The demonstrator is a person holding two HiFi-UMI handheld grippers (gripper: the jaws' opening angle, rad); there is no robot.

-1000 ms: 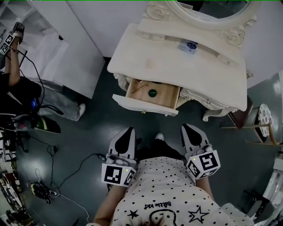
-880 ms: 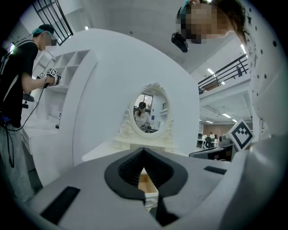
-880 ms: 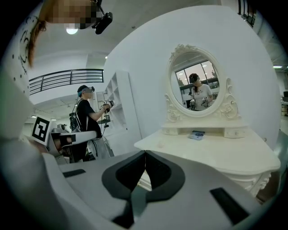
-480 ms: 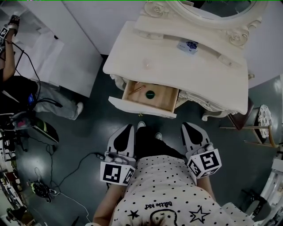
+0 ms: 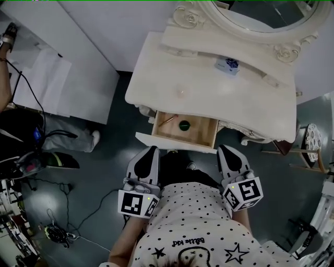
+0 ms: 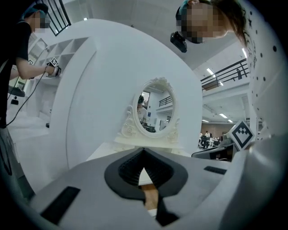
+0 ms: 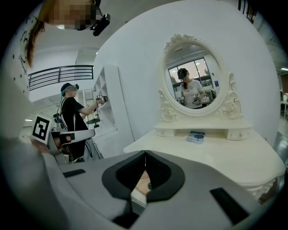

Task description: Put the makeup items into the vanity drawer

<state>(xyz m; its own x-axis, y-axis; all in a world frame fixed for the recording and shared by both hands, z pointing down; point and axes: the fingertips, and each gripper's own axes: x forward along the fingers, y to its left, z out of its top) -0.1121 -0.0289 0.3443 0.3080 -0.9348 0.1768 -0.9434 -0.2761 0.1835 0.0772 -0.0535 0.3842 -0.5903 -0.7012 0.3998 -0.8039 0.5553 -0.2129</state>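
The cream vanity (image 5: 245, 99) has its wooden drawer (image 5: 201, 134) pulled open. A round dark-green item (image 5: 183, 125) and a thin stick-like item (image 5: 167, 121) lie inside the drawer. On the tabletop rests a small pale round item (image 5: 181, 93), and a small blue-patterned box (image 5: 227, 66) sits on the raised shelf. My left gripper (image 5: 150, 152) and right gripper (image 5: 225, 151) hover just in front of the drawer front, both shut and empty. In the gripper views the left gripper (image 6: 144, 155) and right gripper (image 7: 145, 157) point at the vanity with their tips together.
An oval mirror (image 5: 255, 13) tops the vanity. White panels and shelving (image 5: 62, 57) stand at the left, where a person in dark clothes (image 5: 21, 125) is sitting. Cables (image 5: 57, 229) trail over the dark floor. A wooden stool (image 5: 308, 148) stands at the right.
The vanity and open drawer have come closer to my grippers; the drawer front now lies just past their tips. Both grippers keep the same pose, shut.
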